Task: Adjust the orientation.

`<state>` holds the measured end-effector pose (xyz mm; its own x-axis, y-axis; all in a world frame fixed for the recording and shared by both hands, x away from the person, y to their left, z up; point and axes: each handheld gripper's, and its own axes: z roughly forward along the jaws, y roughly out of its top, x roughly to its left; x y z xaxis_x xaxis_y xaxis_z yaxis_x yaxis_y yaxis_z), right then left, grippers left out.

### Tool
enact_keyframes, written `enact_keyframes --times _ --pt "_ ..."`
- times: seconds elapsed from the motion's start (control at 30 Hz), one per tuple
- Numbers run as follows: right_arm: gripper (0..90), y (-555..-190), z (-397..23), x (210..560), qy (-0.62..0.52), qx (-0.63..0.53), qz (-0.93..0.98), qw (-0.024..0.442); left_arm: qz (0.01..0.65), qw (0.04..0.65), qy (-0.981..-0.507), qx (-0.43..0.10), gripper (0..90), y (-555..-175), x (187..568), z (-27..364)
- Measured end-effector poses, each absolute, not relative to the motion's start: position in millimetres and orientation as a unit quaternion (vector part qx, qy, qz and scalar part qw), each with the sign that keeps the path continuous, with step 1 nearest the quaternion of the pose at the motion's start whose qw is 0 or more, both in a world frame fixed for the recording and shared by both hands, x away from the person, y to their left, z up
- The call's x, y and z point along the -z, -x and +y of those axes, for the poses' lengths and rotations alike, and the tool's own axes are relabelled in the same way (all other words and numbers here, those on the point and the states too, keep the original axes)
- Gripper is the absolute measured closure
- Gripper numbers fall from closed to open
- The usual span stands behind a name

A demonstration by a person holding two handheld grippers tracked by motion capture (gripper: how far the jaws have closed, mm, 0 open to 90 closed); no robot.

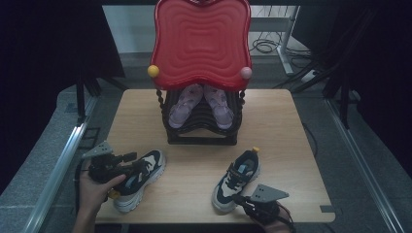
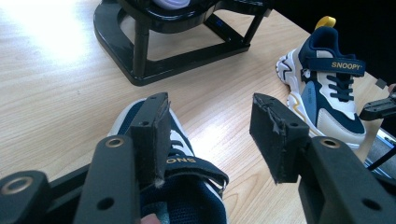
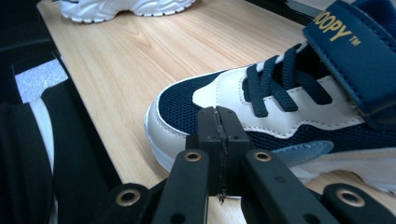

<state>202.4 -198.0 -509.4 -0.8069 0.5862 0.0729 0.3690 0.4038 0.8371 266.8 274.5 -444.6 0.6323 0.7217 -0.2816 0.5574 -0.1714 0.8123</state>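
Observation:
Two navy, white and blue sneakers lie on the wooden table [image 1: 282,126]. The left sneaker [image 1: 141,179] [image 2: 187,186] lies under my left gripper [image 1: 130,164] [image 2: 212,121]. That gripper stands open, one pad over the shoe's collar and the other over bare table; neither pad presses on the shoe. The right sneaker [image 1: 237,178] [image 2: 327,93] [image 3: 289,107] points its toe toward the front edge. My right gripper [image 1: 239,198] [image 3: 219,116] is shut with nothing between its jaws, tips right at the side of that toe.
A black shoe rack [image 1: 201,128] stands at the table's back middle with a pair of purple sandals [image 1: 187,104] on it. A red wavy tray [image 1: 201,43] leans above it. Bare table lies between the two sneakers.

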Motion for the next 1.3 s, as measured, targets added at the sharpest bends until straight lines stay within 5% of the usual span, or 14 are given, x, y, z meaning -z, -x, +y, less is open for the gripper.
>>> enact_keyframes --times 1.3 --pt "90.0 -237 -142 512 -0.310 -0.467 0.816 0.143 0.427 0.487 -0.757 -0.082 48.0 -267 446 274"
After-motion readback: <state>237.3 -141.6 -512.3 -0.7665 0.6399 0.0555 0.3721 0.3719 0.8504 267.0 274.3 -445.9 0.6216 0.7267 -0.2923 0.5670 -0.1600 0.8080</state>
